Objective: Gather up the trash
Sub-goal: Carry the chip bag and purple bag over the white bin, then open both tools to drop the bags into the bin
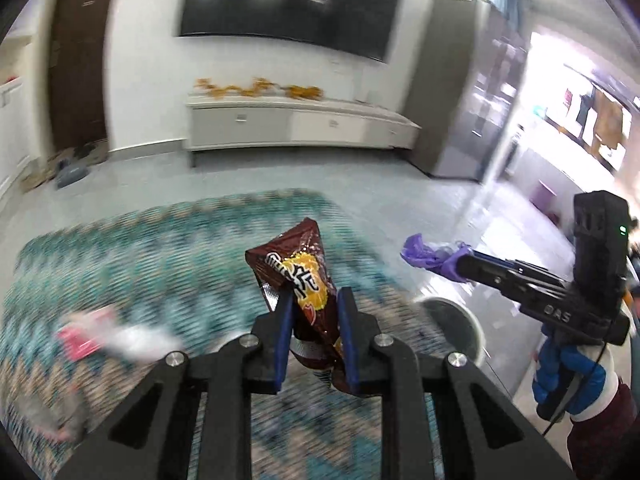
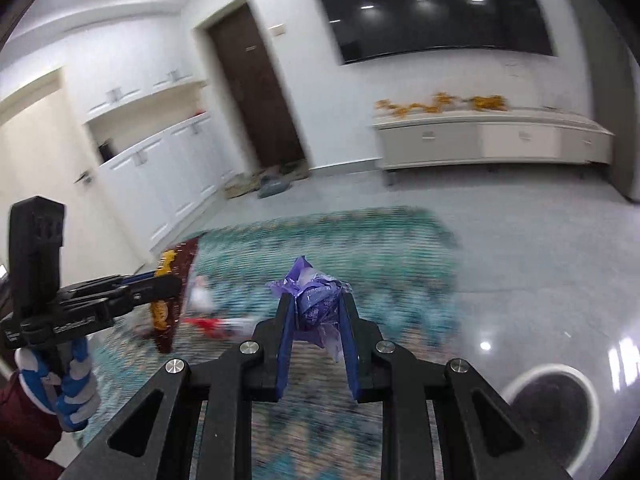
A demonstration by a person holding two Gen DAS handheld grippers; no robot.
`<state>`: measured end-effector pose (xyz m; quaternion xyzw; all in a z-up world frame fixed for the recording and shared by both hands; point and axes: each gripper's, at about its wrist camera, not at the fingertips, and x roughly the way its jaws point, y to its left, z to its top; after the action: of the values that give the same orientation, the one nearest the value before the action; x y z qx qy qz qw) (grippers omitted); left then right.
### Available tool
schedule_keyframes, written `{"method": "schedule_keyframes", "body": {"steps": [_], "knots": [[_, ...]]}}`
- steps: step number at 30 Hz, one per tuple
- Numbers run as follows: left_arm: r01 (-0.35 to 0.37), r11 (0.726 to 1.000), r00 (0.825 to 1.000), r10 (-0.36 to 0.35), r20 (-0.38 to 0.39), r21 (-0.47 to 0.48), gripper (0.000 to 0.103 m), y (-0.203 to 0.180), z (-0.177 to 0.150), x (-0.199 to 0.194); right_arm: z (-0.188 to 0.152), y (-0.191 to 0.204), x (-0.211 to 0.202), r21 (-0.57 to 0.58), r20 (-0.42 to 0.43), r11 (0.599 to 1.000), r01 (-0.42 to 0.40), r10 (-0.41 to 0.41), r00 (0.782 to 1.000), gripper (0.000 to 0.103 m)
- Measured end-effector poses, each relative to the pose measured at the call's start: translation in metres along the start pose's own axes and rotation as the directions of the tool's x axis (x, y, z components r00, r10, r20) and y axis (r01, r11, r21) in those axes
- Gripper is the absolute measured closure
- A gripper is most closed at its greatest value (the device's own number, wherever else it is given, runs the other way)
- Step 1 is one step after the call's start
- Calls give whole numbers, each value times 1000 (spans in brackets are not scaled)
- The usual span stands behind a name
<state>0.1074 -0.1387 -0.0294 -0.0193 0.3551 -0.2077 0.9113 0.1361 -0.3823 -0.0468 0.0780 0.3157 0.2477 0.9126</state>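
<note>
Left wrist view: left gripper (image 1: 314, 300) is clenched on a brown snack bag (image 1: 298, 276), blue fingers (image 1: 285, 332) pinching its lower half while the top sticks up above them. The bag is held in the air above the teal zigzag rug (image 1: 160, 240). On the rug, left of the bag, lies a blurred red-and-white wrapper (image 1: 90, 336). Right of the rug, the right gripper (image 1: 452, 264) grips a crumpled purple plastic bag (image 1: 424, 254) over the glossy floor (image 1: 460, 208), held by a blue-and-white gloved hand (image 1: 568, 372). A round white-rimmed bin (image 1: 460, 320) sits just beside the rug's right edge, below that gripper.

Right wrist view: right gripper (image 2: 316, 304) is closed tight on the purple plastic bag (image 2: 310, 292), wad bulging above the fingers (image 2: 286, 328), above the rug (image 2: 340, 240). The left gripper (image 2: 160, 284) appears at the rug's left side with the snack bag (image 2: 170, 300) hanging edge-on. The red-and-white wrapper (image 2: 216, 324) is on the rug between them. The bin (image 2: 552, 408) is on the floor (image 2: 540, 260) right of the rug. A TV (image 2: 432, 4) and white cabinet (image 2: 488, 140) stand against the wall beyond the rug. Heavy motion blur.
</note>
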Motion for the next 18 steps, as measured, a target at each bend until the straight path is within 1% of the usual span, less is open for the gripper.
{"method": "schedule_keyframes", "body": {"steps": [2,3,5,6,8,10,13,14,16,18], "knots": [[48,998,999,-47,-19,43,82,-30,10,21,-5,-38,-17,50,3,995,85,-85,996,82],[79,995,996,-77,-34,60,82,-47,15,34,-8,-50,-22,63,1,992,112,-112,994,82],[133,988,989,-127,-73,82,82,-78,23,61,-18,-88,-35,121,-14,973,198,-198,980,82],[150,985,986,-143,-89,88,82,-90,26,72,-21,-100,-38,138,-20,966,219,-218,976,82],[194,975,974,-180,-134,104,82,-121,30,97,-33,-132,-45,190,-48,939,288,-284,958,82],[216,970,966,-195,-169,115,82,-145,32,118,-45,-160,-49,233,-84,911,342,-331,940,82],[235,965,953,-204,-222,120,82,-180,37,153,-60,-193,-51,285,-129,875,391,-369,920,82],[238,964,950,-206,-234,118,81,-184,36,160,-64,-203,-52,300,-139,864,404,-380,915,82],[259,961,937,-226,-268,98,81,-200,36,180,-73,-224,-53,330,-165,839,432,-399,902,80],[290,955,919,-258,-299,67,75,-209,38,195,-80,-238,-55,351,-182,815,461,-424,887,80]]}}
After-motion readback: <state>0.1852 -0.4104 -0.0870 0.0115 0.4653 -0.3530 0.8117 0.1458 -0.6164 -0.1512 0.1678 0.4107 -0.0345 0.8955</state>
